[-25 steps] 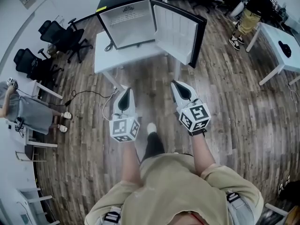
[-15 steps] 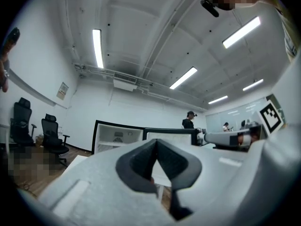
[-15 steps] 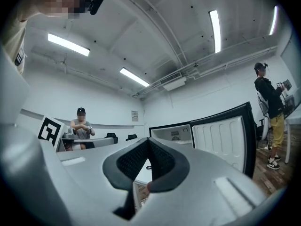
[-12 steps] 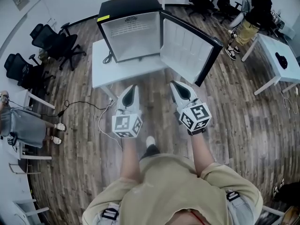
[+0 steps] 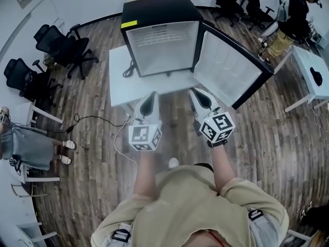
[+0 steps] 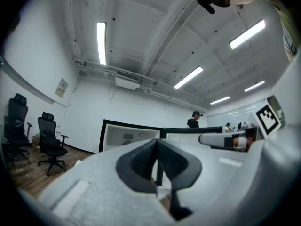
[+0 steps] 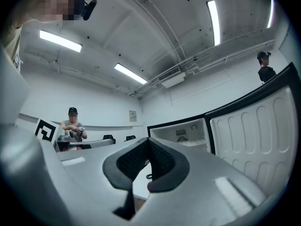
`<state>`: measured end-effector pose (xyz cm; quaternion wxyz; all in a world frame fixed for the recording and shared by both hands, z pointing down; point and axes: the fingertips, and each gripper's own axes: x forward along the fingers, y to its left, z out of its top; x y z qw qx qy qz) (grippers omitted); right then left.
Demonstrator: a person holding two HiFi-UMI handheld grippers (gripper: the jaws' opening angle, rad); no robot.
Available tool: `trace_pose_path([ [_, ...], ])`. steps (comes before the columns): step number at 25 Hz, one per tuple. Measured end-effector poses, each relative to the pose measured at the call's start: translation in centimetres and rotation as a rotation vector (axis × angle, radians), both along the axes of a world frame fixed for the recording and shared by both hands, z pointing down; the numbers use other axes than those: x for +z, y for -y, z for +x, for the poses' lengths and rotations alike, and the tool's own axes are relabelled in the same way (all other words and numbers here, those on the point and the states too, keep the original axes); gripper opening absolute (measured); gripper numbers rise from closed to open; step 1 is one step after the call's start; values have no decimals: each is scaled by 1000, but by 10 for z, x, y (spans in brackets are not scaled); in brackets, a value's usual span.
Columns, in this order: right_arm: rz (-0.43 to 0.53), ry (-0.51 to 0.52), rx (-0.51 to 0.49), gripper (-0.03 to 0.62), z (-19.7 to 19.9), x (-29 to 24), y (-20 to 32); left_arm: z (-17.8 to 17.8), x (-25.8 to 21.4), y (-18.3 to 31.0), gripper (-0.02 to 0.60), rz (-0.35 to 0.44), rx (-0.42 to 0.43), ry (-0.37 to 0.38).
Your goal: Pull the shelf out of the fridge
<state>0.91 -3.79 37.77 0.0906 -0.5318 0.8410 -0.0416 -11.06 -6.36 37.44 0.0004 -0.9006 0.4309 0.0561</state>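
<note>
- Floor (image 5: 267, 138): wood planks, with a thin cable (image 5: 92, 118) trailing across them at the left.
- Table (image 5: 121, 81): white. It carries the fridge, and a black cord (image 5: 128, 71) lies looped on its left part.
- Fridge (image 5: 157, 9): a small black box with its mouth toward the person. The white compartment is open to view, and a printed label shows on the back wall.
- Door (image 5: 229, 68): swung wide to the right, its white ribbed liner facing out.
- Shelf (image 7: 193, 144): in the fridge compartment. The right gripper view shows a pale ledge across the compartment; the head view does not let me pick it out. Neither gripper touches it.
- Desk (image 5: 313, 68): white, at the far right, with a small dark thing on it that is too small to name.
- Chairs (image 5: 56, 42): black office chairs, grouped left of the table.
- People: one (image 5: 290, 19) stands at the top right, and another (image 5: 25, 148) is at the left edge.
- Left gripper (image 5: 151, 95): in front of the table and short of the fridge. Its jaws are clenched tip to tip with nothing between them.
- Right gripper (image 5: 195, 92): just beside the left one, below the door's lower edge. Its jaws are also clenched on nothing.
</note>
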Motion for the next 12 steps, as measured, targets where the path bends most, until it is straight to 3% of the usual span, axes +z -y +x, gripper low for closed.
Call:
trace_pose_path([
  [8,-67,-6,36,4,-4,24,57,-21,18,58,2,-42,-7,-23],
  [12,-74,69,36,3,11,29,89,-13,24,86,2,-51,-9,-28],
])
